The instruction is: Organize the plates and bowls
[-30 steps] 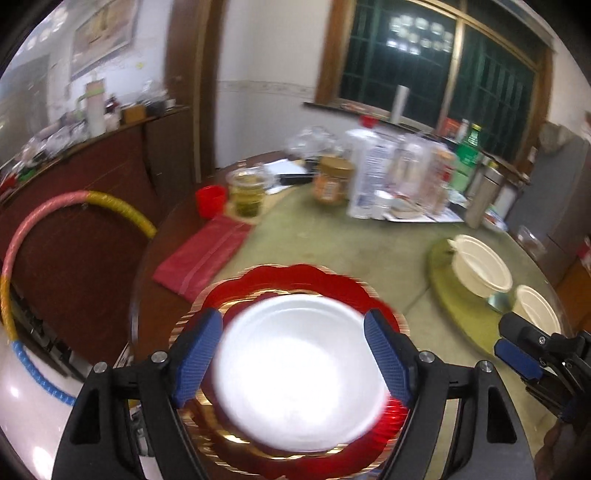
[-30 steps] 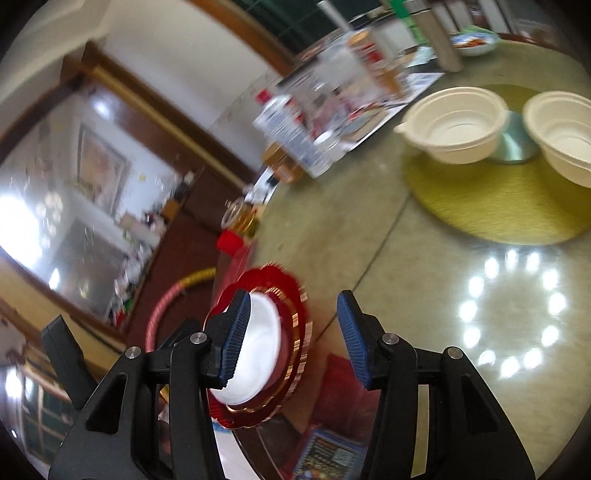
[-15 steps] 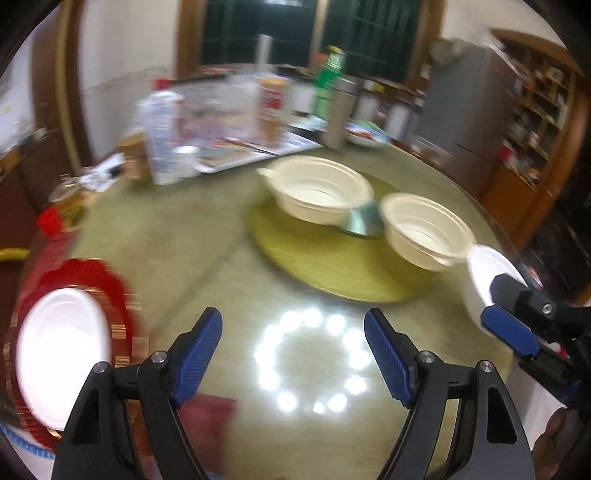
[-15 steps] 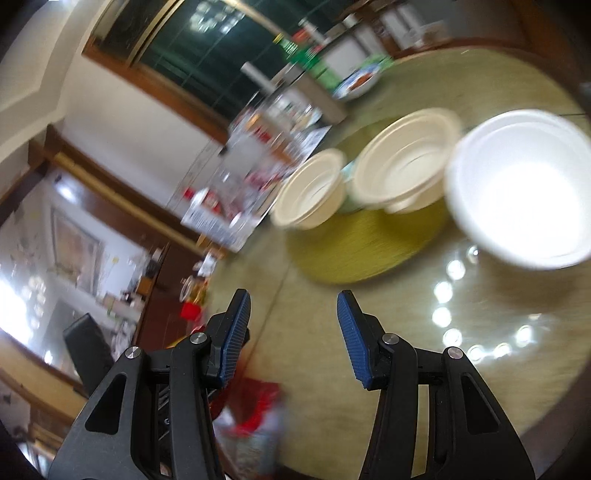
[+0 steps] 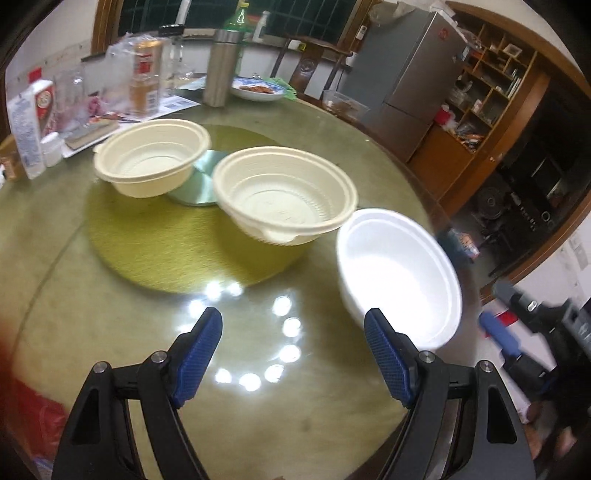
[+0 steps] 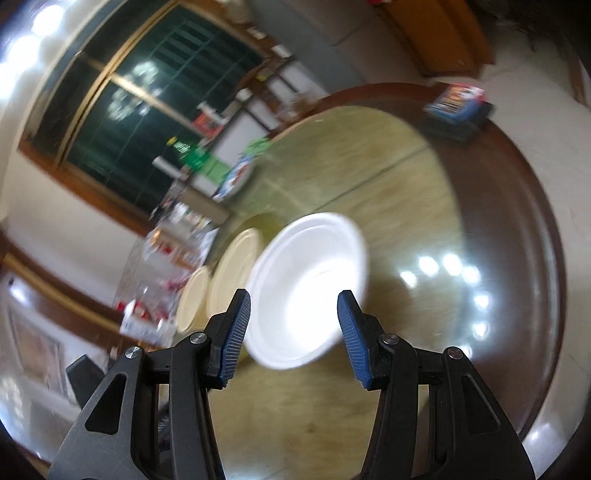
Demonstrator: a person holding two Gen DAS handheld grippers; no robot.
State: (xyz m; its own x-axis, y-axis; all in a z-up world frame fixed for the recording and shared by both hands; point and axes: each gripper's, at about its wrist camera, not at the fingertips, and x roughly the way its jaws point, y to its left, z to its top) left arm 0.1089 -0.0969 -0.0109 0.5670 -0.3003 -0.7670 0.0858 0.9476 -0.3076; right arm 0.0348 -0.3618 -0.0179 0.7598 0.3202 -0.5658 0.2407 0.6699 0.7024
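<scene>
The left gripper [image 5: 293, 352] is seen spread wide and empty above a glossy round table [image 5: 110, 295], its blue-padded fingers [image 5: 199, 350] framing a ring of reflected lamp spots. Just ahead of its right finger, and beside it, a white foam bowl [image 5: 399, 280] is set upright near the table's edge. Further ahead, two cream plastic bowls are placed on a yellow-green turntable disc [image 5: 173, 251]: the nearer cream bowl [image 5: 284, 199] lies just beside the white one, and the farther cream bowl [image 5: 151, 162] is found ahead and to the left, with a round metal hub [image 5: 195, 188] between them. Beyond the bowls, a steel flask [image 5: 219, 68], a green bottle [image 5: 238, 14], a clear jar with a red-and-white label [image 5: 146, 72] and a white carton with a red emblem [image 5: 27, 125] are lined up; their printing is too blurred to be read. A plate of food [image 5: 258, 90] is seen behind the flask. The right gripper [image 6: 293, 332] is likewise shown wide apart and holding nothing, with the white foam bowl [image 6: 306, 295] lying directly ahead between its fingers but untouched. To the left of that bowl, the two cream bowls [image 6: 232, 277] are caught edge-on through motion blur. A blue-and-red printed box [image 6: 456, 101] is seen on the table's far rim, its lettering illegible.
</scene>
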